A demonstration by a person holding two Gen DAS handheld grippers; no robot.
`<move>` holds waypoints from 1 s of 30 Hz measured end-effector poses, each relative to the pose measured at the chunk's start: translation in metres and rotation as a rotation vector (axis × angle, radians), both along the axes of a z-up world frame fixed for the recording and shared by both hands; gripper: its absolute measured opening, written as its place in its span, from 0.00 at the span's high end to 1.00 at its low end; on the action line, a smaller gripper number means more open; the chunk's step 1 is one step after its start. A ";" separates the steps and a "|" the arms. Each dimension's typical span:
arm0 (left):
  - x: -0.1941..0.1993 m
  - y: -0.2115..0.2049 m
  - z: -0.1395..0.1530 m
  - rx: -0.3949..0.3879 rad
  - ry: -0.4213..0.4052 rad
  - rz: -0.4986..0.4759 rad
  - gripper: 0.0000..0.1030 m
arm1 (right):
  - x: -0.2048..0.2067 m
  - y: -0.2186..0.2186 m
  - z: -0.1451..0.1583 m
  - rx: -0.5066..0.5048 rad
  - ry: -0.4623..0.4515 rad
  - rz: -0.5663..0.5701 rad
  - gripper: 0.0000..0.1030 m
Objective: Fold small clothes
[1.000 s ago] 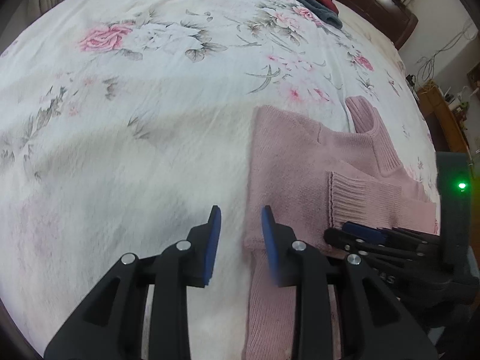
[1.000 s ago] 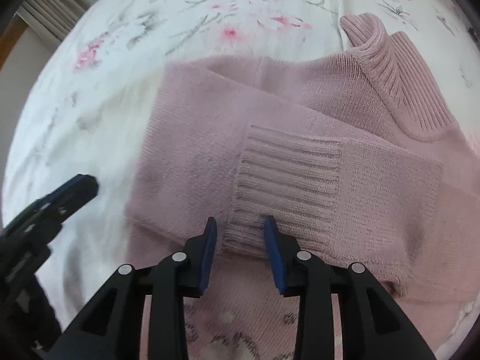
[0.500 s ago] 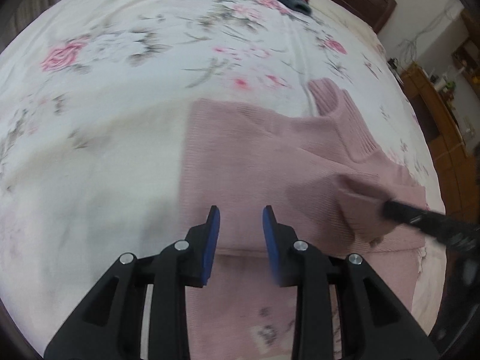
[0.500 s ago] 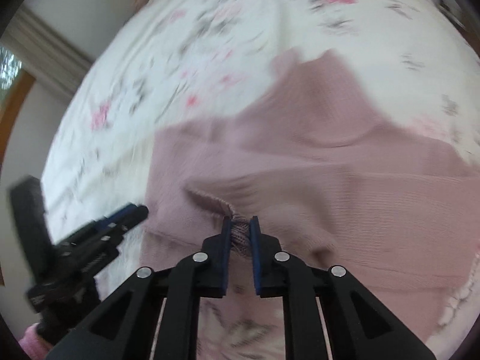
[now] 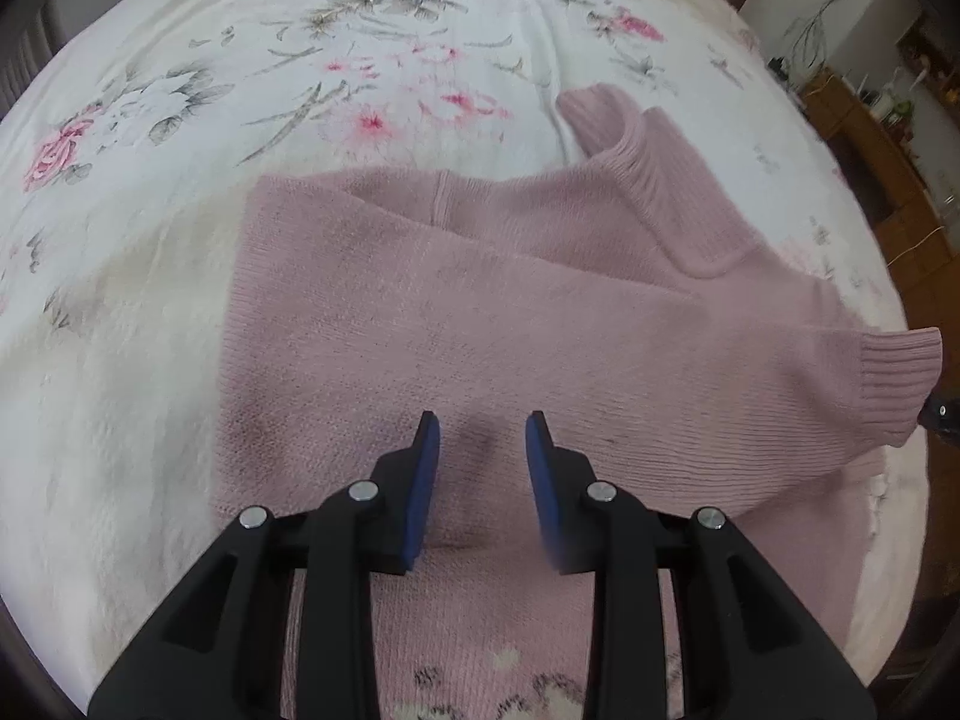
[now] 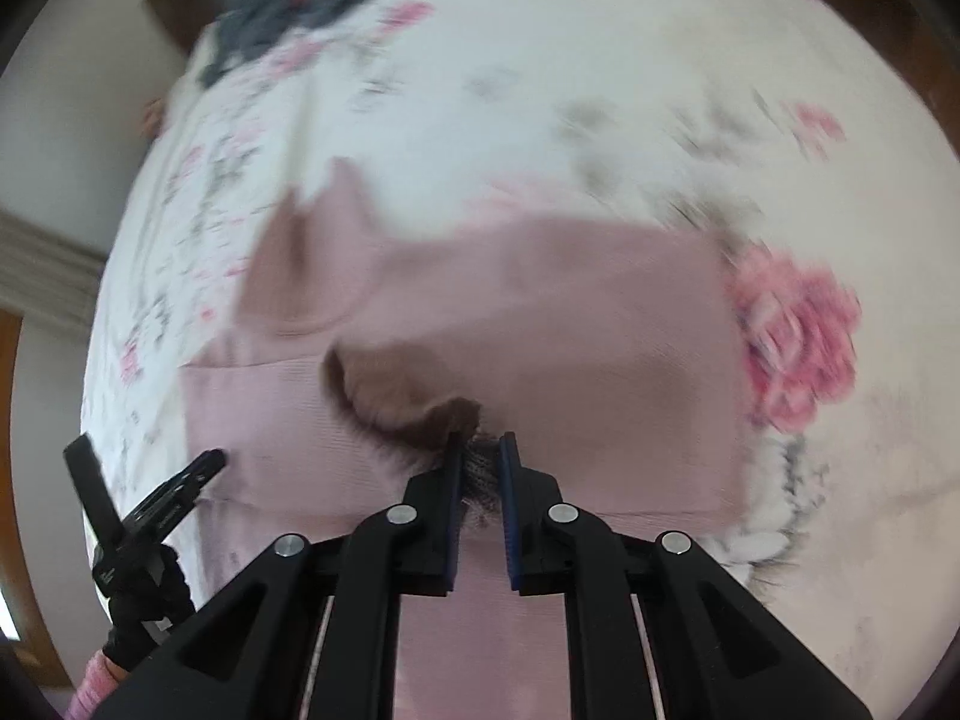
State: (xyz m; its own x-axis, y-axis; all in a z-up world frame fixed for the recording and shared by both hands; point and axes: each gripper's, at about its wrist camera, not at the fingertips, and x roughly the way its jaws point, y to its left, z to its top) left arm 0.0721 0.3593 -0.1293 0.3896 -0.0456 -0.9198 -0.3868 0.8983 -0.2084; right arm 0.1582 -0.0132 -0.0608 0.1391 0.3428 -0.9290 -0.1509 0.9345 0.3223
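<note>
Pink knit turtleneck sweater [image 5: 456,324] lies flat on the floral bedspread [image 5: 180,90]; the right gripper [image 6: 481,462] is pinched shut on the ribbed sleeve cuff [image 5: 894,384], lifted off the body, while the left gripper [image 5: 480,450] hovers spread over the sweater's lower body, pinching nothing. Knit looks soft, light and stretchy, will sag and drag, not slippery. Best holds, I judge: cuff, hem or shoulder seam, where ribbing is thicker.
</note>
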 end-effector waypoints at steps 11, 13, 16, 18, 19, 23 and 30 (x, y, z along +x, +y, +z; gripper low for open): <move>0.006 -0.010 0.006 0.025 -0.006 -0.017 0.68 | 0.001 -0.049 -0.021 -0.030 0.009 -0.053 0.90; 0.012 -0.021 0.017 0.024 -0.038 -0.053 0.61 | 0.001 -0.036 -0.010 -0.007 -0.039 -0.008 0.88; 0.021 -0.042 0.023 0.009 -0.059 -0.120 0.57 | 0.000 -0.002 -0.006 0.034 -0.053 0.078 0.87; 0.025 -0.052 0.020 0.012 -0.051 -0.149 0.57 | 0.002 0.009 -0.013 0.023 -0.038 0.103 0.87; 0.027 -0.054 0.018 0.016 -0.046 -0.155 0.57 | 0.001 0.013 -0.020 0.017 -0.023 0.112 0.87; 0.026 -0.053 0.002 0.006 -0.003 -0.145 0.57 | -0.001 0.007 -0.041 -0.050 0.014 0.097 0.87; 0.017 -0.040 -0.016 -0.013 0.028 -0.119 0.58 | 0.004 -0.023 -0.058 0.028 0.074 0.036 0.94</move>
